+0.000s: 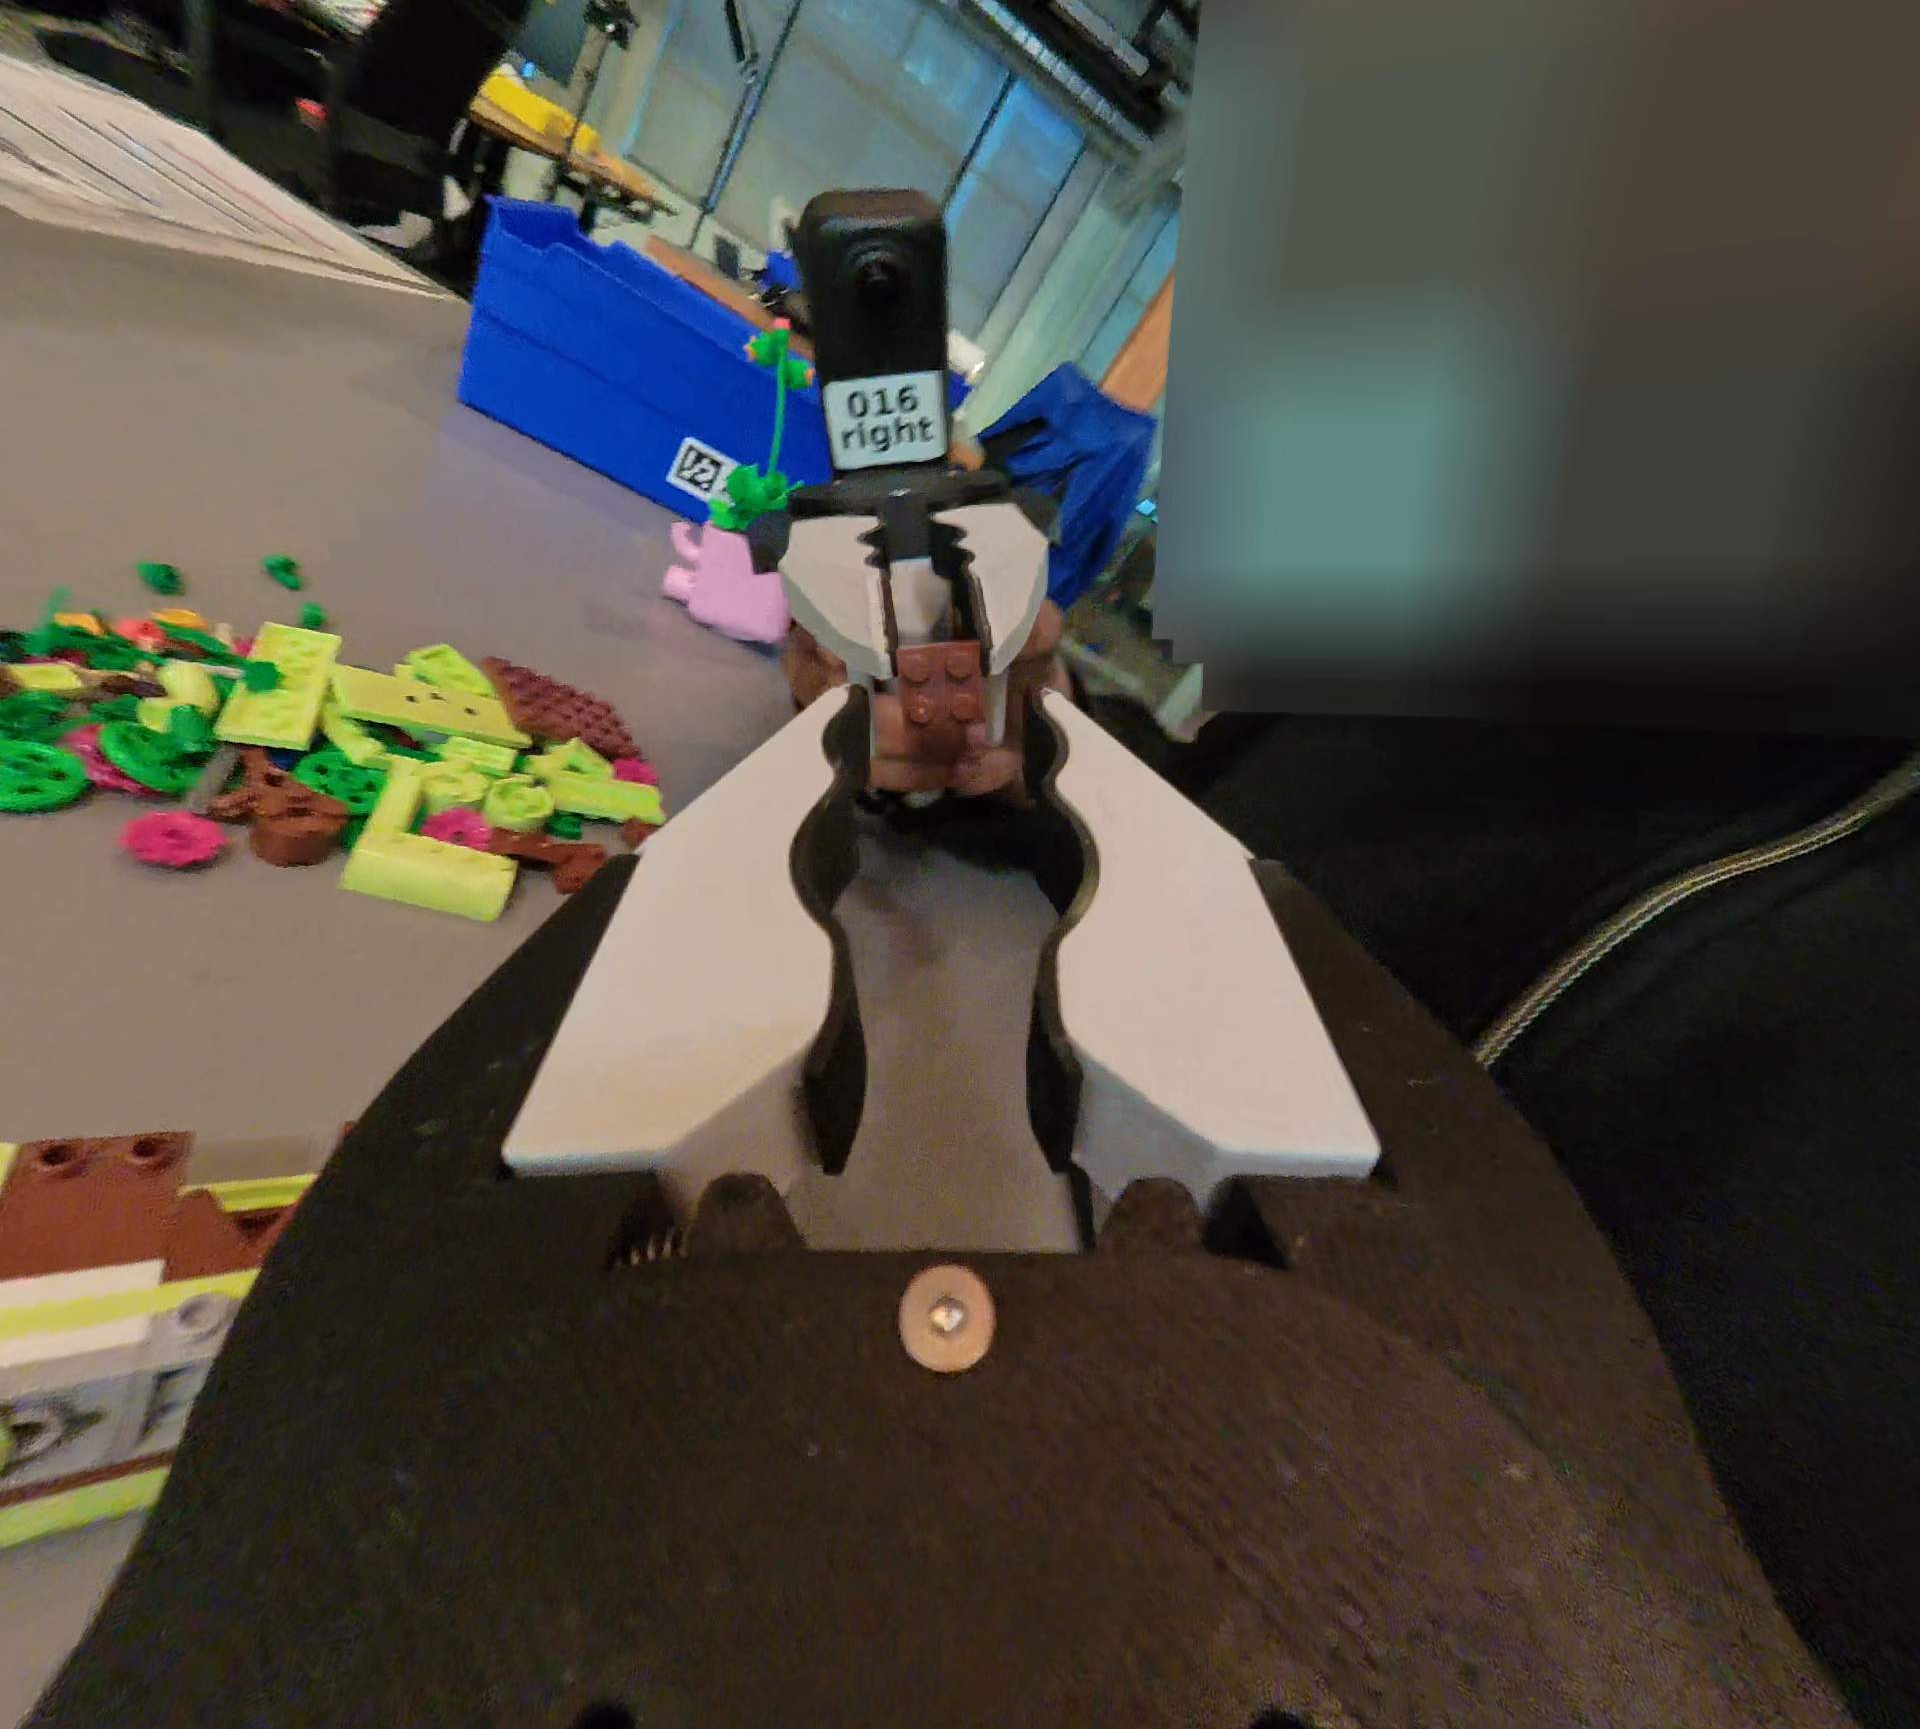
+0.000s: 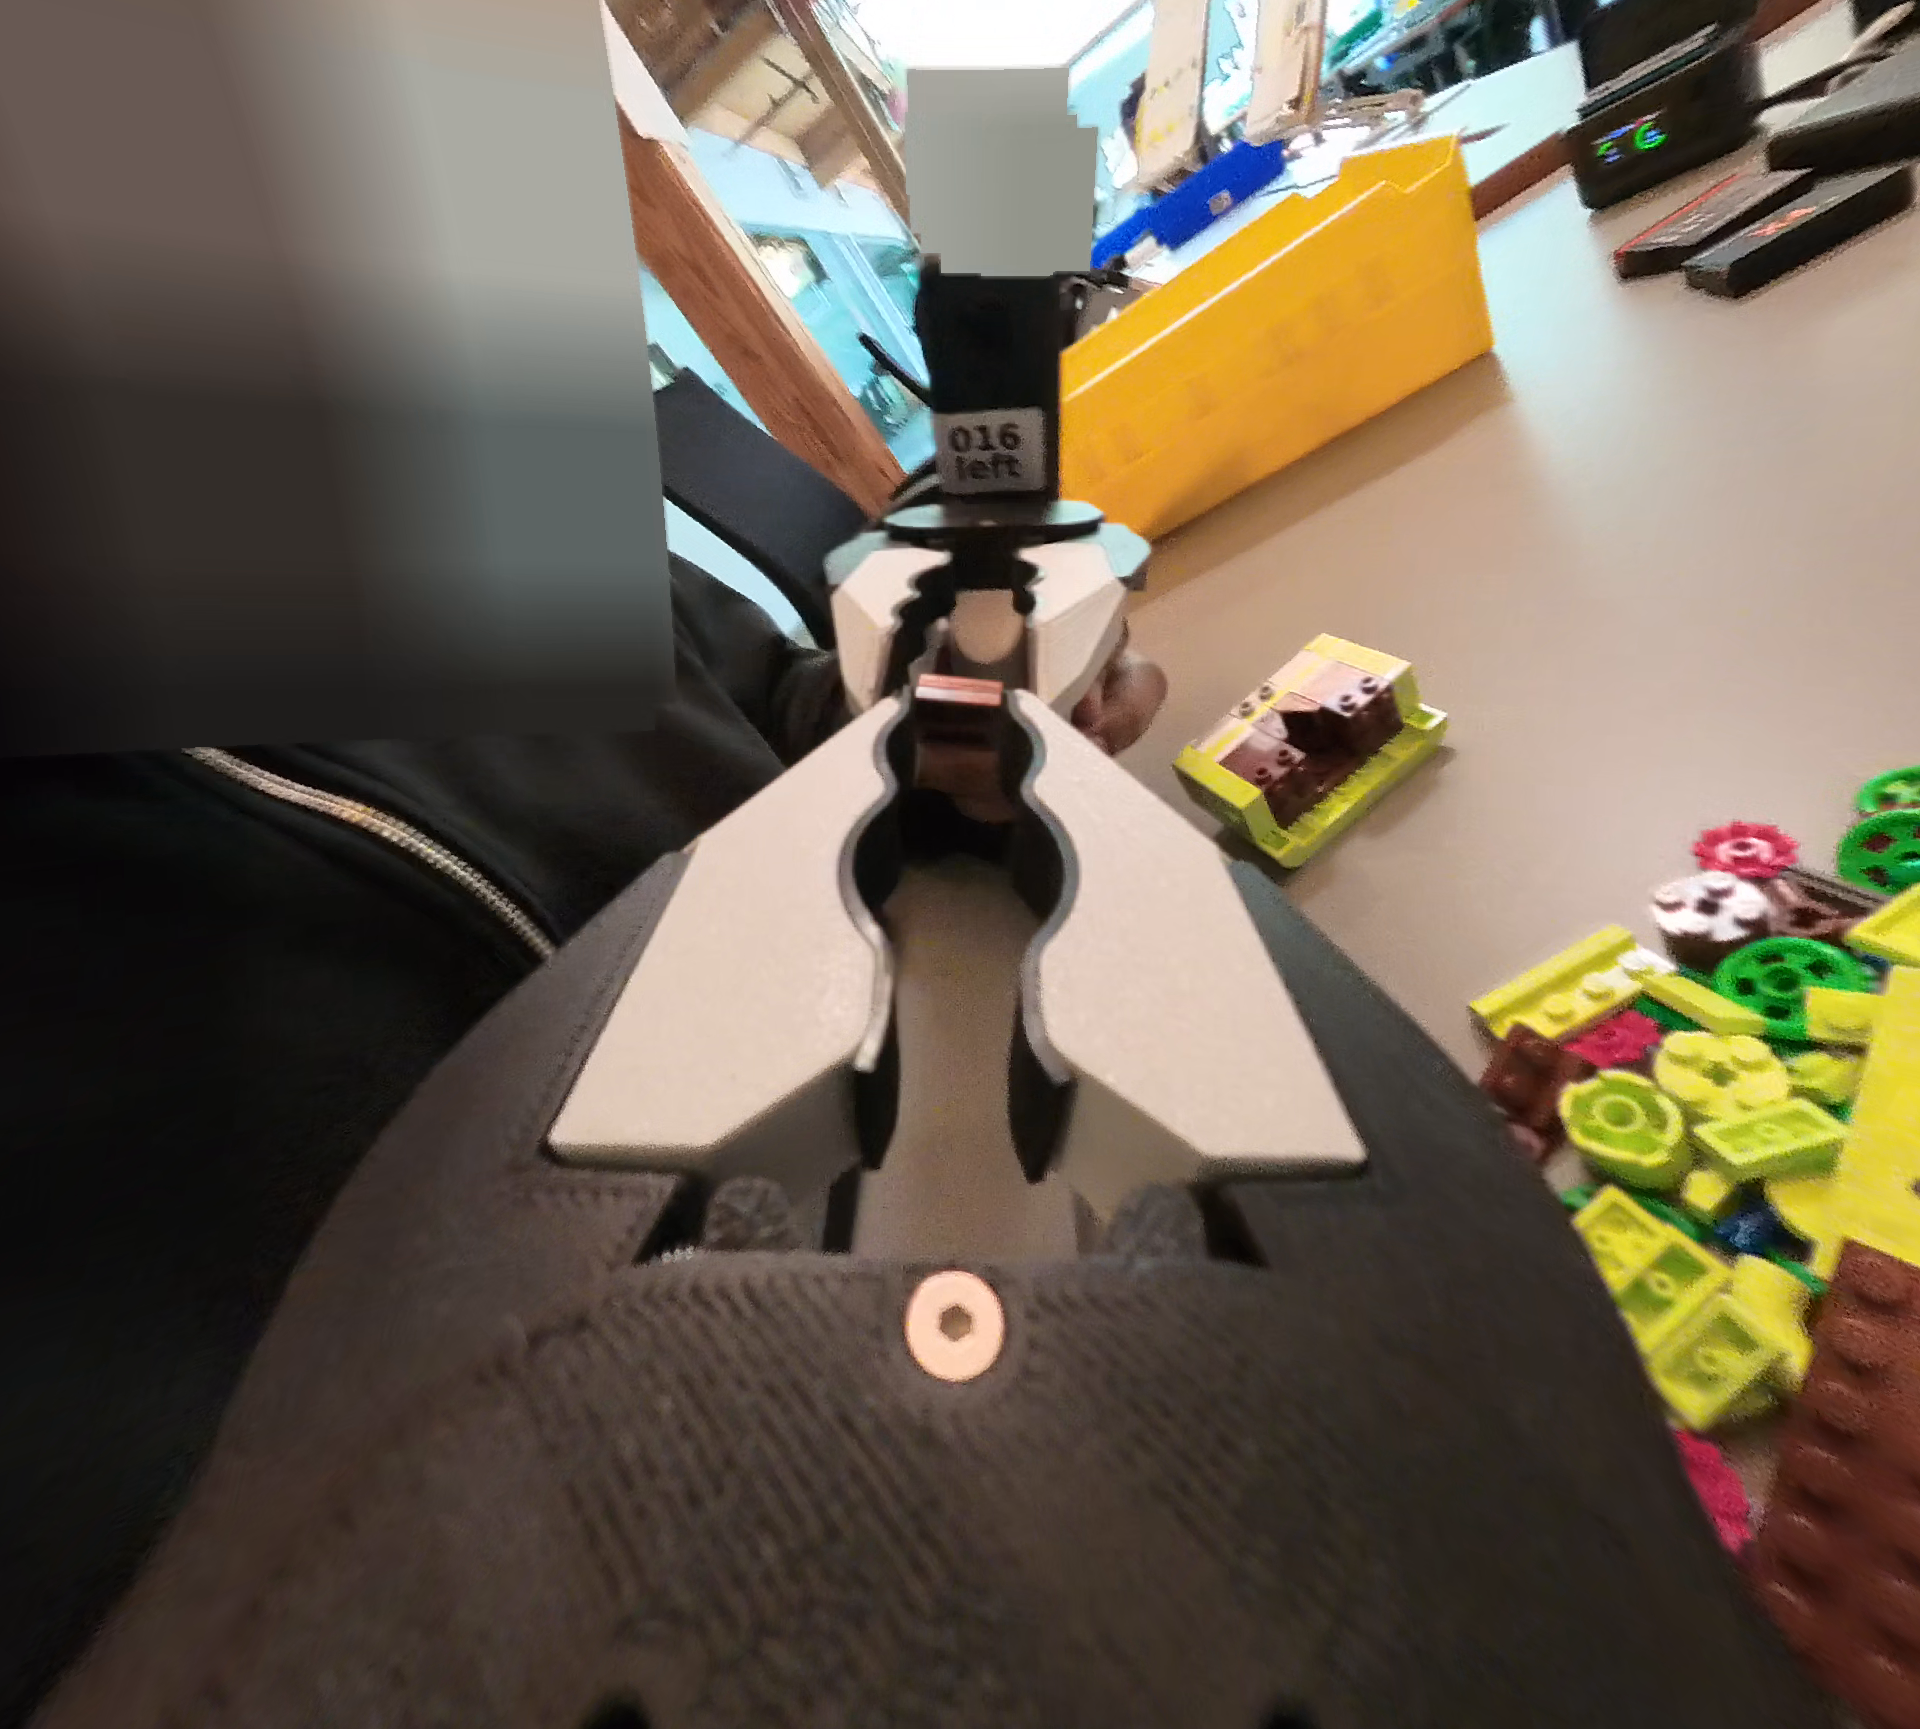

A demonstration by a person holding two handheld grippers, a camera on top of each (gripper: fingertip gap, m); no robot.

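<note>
right gripper is pinching a small brown studded brick, jaws closed on it; left gripper is facing it tip to tip at 12 o'clock, jaws parted, gripping nothing; loose brick pile is lying at 9 o'clock on grey table.

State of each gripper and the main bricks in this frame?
left gripper: open, empty, tips near the brown plate
right gripper: shut on brown plate
partly built lime-and-brown block: resting on table
loose brick pile: scattered on table
</note>
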